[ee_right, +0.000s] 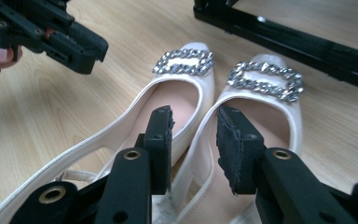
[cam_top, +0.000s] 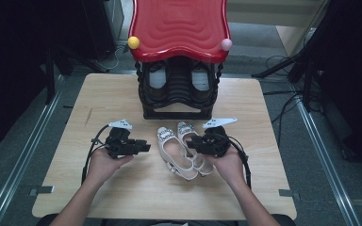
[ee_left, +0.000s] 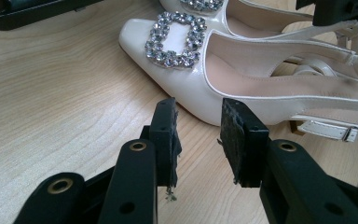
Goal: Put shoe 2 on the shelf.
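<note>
Two cream slingback shoes [cam_top: 181, 151], rhinestone buckles, side by side, upright, touching, on table centre.

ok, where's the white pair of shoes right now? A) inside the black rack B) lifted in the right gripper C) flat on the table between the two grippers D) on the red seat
C: the white pair of shoes lies side by side on the table, in front of the black rack, with the left gripper and right gripper flanking it, fingers apart and empty.

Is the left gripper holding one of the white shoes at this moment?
No. In the left gripper view the left gripper has a bare gap between its pads, and the nearest white shoe lies beyond them on the table.
</note>
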`<action>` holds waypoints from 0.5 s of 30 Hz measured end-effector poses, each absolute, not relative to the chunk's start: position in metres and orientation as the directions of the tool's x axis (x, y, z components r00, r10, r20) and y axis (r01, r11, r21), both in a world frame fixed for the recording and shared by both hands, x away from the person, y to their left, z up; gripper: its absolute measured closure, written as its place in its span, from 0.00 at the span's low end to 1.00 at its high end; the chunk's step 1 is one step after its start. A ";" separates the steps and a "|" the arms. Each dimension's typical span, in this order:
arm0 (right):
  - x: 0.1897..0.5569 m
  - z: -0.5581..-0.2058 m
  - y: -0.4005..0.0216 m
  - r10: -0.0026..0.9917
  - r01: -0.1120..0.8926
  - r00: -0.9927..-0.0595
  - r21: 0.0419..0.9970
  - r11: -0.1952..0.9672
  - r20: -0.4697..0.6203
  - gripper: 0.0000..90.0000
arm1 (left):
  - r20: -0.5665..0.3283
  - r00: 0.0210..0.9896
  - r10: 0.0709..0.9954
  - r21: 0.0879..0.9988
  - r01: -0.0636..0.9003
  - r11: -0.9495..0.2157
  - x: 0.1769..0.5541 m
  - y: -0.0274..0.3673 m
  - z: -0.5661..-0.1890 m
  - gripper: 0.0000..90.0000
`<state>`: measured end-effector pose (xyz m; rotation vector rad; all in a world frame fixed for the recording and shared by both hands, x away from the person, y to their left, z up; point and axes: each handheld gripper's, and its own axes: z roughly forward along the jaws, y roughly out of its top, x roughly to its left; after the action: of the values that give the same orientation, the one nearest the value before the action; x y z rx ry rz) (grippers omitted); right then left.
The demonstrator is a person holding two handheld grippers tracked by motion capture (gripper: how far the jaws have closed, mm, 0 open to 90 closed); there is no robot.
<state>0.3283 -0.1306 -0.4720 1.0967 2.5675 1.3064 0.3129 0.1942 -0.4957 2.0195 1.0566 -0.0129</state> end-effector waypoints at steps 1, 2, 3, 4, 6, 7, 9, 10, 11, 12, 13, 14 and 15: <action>0.328 -0.472 -0.129 0.615 0.565 -0.748 0.724 0.395 0.248 0.74 | -0.358 0.646 0.674 0.669 0.681 -0.297 0.313 0.194 -0.496 0.74; 0.327 -0.472 -0.127 0.615 0.568 -0.748 0.720 0.399 0.250 0.73 | -0.358 0.647 0.673 0.670 0.680 -0.297 0.313 0.194 -0.495 0.74; 0.327 -0.472 -0.125 0.615 0.569 -0.748 0.716 0.405 0.248 0.73 | -0.357 0.647 0.673 0.671 0.679 -0.297 0.313 0.194 -0.495 0.74; 0.327 -0.472 -0.123 0.618 0.569 -0.748 0.714 0.407 0.244 0.72 | -0.354 0.647 0.675 0.671 0.678 -0.298 0.313 0.194 -0.495 0.74; 0.329 -0.472 -0.119 0.619 0.572 -0.749 0.702 0.424 0.235 0.71 | -0.350 0.647 0.678 0.672 0.677 -0.299 0.313 0.193 -0.496 0.74; 0.330 -0.473 -0.116 0.621 0.573 -0.751 0.691 0.441 0.226 0.71 | -0.350 0.647 0.677 0.672 0.677 -0.301 0.313 0.193 -0.496 0.74; 0.334 -0.473 -0.111 0.622 0.584 -0.749 0.673 0.455 0.229 0.71 | -0.348 0.647 0.678 0.671 0.677 -0.302 0.314 0.193 -0.496 0.74; 0.336 -0.473 -0.108 0.624 0.595 -0.746 0.655 0.466 0.233 0.71 | -0.346 0.647 0.679 0.671 0.677 -0.304 0.314 0.193 -0.496 0.74; 0.338 -0.474 -0.105 0.625 0.599 -0.746 0.641 0.480 0.229 0.71 | -0.344 0.649 0.679 0.671 0.676 -0.306 0.314 0.193 -0.496 0.74; 0.340 -0.476 -0.102 0.629 0.606 -0.745 0.623 0.496 0.224 0.71 | -0.343 0.650 0.678 0.670 0.675 -0.308 0.314 0.193 -0.496 0.74; 0.341 -0.477 -0.099 0.632 0.606 -0.745 0.612 0.508 0.214 0.71 | -0.342 0.652 0.677 0.669 0.675 -0.311 0.314 0.193 -0.496 0.74; 0.342 -0.478 -0.097 0.634 0.610 -0.744 0.603 0.514 0.213 0.70 | -0.341 0.652 0.677 0.669 0.675 -0.312 0.314 0.193 -0.496 0.74; 0.344 -0.478 -0.096 0.639 0.621 -0.739 0.587 0.520 0.215 0.70 | -0.340 0.652 0.678 0.669 0.674 -0.313 0.314 0.193 -0.496 0.74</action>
<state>0.3441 -0.0958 -0.4781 1.1252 2.7150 1.0307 0.3139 0.1934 -0.4958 2.0385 1.0499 0.0055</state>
